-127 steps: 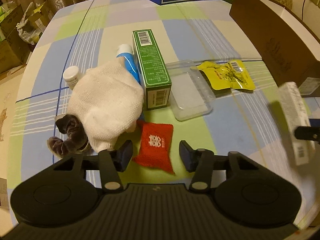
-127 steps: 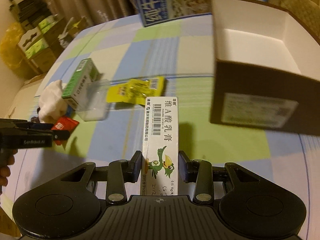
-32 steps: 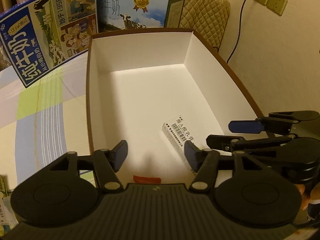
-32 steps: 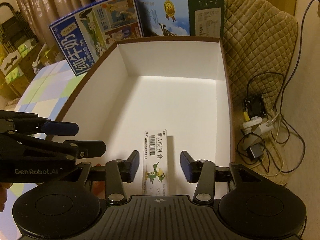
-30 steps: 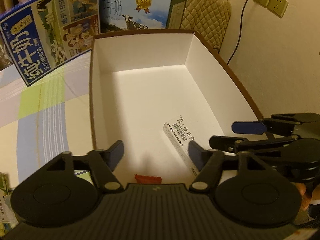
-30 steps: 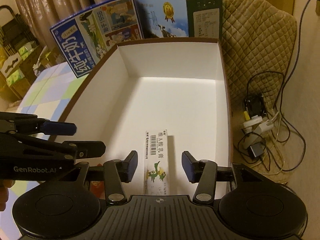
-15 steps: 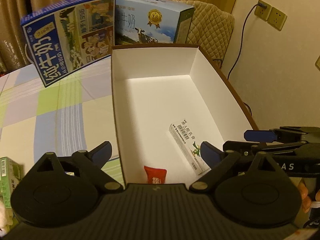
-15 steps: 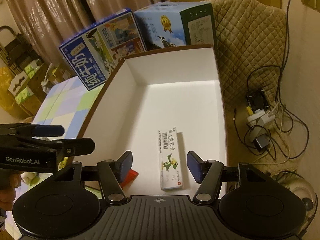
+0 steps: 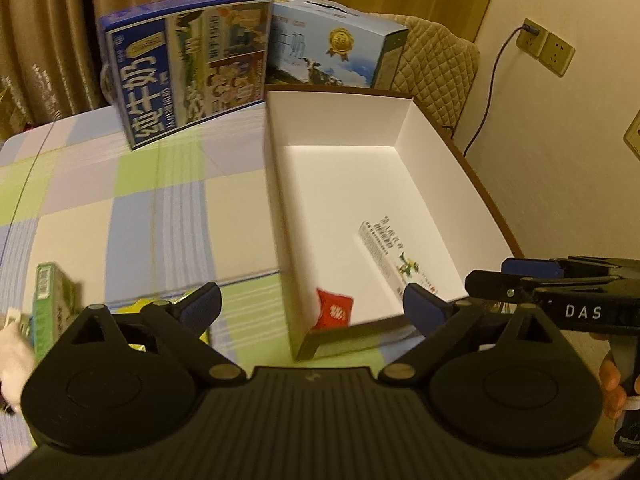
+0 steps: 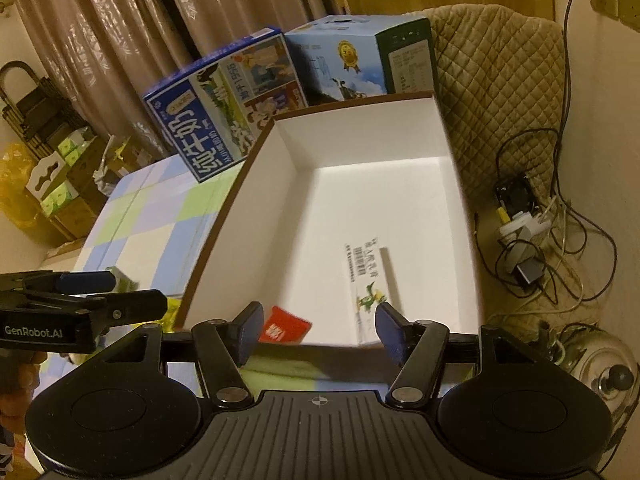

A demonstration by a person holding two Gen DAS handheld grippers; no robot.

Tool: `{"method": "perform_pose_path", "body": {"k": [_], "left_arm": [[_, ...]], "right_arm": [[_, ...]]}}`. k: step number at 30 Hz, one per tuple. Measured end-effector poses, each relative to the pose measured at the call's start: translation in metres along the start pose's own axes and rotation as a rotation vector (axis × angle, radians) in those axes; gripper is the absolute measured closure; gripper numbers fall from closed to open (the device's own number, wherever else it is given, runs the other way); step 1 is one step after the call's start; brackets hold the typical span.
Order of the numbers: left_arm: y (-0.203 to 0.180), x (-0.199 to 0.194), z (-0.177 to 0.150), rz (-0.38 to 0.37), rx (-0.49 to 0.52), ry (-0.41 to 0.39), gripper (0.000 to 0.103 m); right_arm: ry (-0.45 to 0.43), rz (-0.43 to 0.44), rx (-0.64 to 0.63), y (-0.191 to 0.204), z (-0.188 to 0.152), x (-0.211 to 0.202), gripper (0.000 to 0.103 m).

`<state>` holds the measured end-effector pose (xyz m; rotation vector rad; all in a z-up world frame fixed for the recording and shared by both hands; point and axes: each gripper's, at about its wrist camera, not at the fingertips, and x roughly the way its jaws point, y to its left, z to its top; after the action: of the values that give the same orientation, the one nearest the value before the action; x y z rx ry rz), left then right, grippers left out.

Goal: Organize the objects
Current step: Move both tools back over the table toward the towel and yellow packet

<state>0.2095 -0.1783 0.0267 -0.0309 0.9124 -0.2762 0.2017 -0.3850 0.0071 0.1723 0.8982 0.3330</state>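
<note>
Left wrist | both jaws apart, empty | red pouch [image 9: 335, 313] part-hidden by box wall [image 9: 280, 216] | ointment carton [image 9: 394, 260] print blurred

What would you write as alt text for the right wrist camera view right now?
An open-topped box, white inside, holds a white ointment carton and a small red pouch near its front wall. The right gripper hovers at that front edge, jaws open and empty. Two milk cartons stand behind the box.

Two milk cartons [image 9: 192, 68] stand side by side at the back of a checked desk [image 9: 80, 200]. Curtains [image 10: 120, 40] hang behind. A quilted chair [image 10: 500, 80], wall sockets [image 9: 546, 52] and tangled cables [image 10: 532, 216] fill the right.
</note>
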Motion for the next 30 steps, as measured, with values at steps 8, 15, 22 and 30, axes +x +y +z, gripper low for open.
{"method": "perform_pose_path", "body": {"k": [8, 15, 22, 30], "left_arm": [[0.039, -0.032, -0.032, 0.038, -0.056, -0.001, 0.007], [0.083, -0.057, -0.062, 0.088, -0.117, 0.007, 0.007], [0.124, -0.078, -0.087, 0.142, -0.166, 0.003, 0.007], [0.174, -0.093, -0.11, 0.214, -0.218, 0.0, 0.007]], "right_arm": [[0.034, 0.054, -0.035, 0.042, -0.022, 0.004, 0.043], [0.068, 0.109, -0.085, 0.084, -0.041, 0.016, 0.043], [0.099, 0.158, -0.146, 0.13, -0.061, 0.034, 0.043], [0.114, 0.166, -0.244, 0.174, -0.079, 0.064, 0.043]]}}
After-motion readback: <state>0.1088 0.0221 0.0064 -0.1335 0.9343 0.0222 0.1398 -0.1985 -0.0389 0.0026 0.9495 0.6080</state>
